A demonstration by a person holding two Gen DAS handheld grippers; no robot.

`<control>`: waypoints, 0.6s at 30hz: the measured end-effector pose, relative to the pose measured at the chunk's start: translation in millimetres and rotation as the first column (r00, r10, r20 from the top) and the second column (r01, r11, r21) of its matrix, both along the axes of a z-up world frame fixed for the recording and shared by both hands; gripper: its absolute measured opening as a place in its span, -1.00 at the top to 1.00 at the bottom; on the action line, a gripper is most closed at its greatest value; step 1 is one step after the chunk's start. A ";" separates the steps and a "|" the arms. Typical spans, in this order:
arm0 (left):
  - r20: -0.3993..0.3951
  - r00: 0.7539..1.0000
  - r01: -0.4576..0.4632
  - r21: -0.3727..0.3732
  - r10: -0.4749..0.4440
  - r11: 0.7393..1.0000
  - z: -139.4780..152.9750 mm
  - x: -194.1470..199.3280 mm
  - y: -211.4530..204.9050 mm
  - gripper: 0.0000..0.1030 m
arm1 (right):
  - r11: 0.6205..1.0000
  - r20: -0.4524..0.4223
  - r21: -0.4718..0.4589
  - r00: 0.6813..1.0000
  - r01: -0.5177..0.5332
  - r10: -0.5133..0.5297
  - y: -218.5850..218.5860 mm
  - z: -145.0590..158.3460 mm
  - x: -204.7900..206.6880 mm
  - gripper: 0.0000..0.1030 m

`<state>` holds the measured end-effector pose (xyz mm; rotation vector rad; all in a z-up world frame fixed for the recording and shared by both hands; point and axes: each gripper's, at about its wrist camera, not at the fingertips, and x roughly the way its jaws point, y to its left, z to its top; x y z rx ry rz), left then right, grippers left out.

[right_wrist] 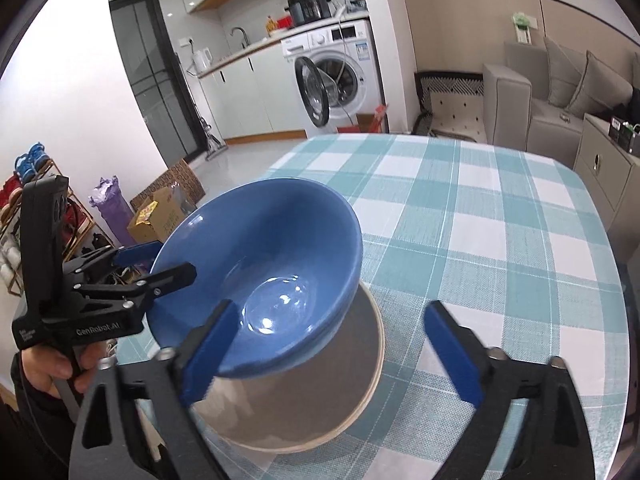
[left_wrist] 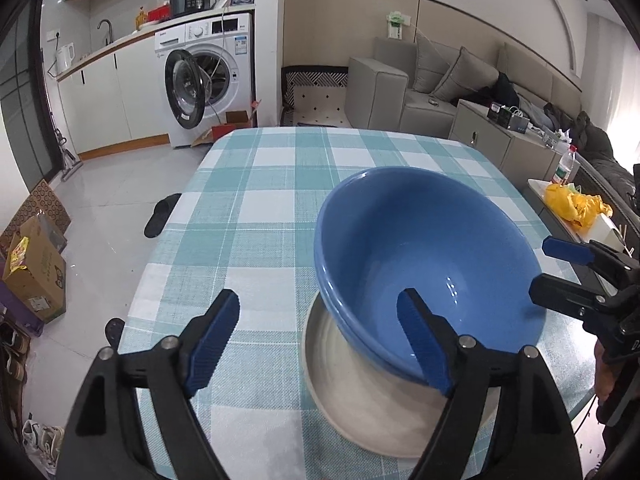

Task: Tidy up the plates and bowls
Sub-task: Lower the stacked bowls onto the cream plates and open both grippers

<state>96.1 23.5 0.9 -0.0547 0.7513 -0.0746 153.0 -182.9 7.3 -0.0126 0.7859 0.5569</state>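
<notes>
Bright, even indoor light; glare spots in blue bowl (right_wrist: 276,300); strong fisheye bending, dark vignetted corners.

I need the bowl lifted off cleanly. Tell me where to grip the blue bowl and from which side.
Grip the rim of the blue bowl, one finger inside and one outside. It sits tilted on the white plate, and its raised edge is the most exposed. The right hand-held gripper is open with one finger already over the near rim, so closing there from the near side looks easiest.

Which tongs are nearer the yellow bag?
Right. The right tongs straddle the bowl's rim on the side facing the bag; the left tongs straddle the opposite rim.
</notes>
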 end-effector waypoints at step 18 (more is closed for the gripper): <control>0.194 0.980 -0.040 0.044 0.031 0.998 -7.0 -65.6 -3.0 -1.00 | 0.990 0.180 0.130 0.983 -0.048 0.023 -28.6 -15.3 -72.5 -0.99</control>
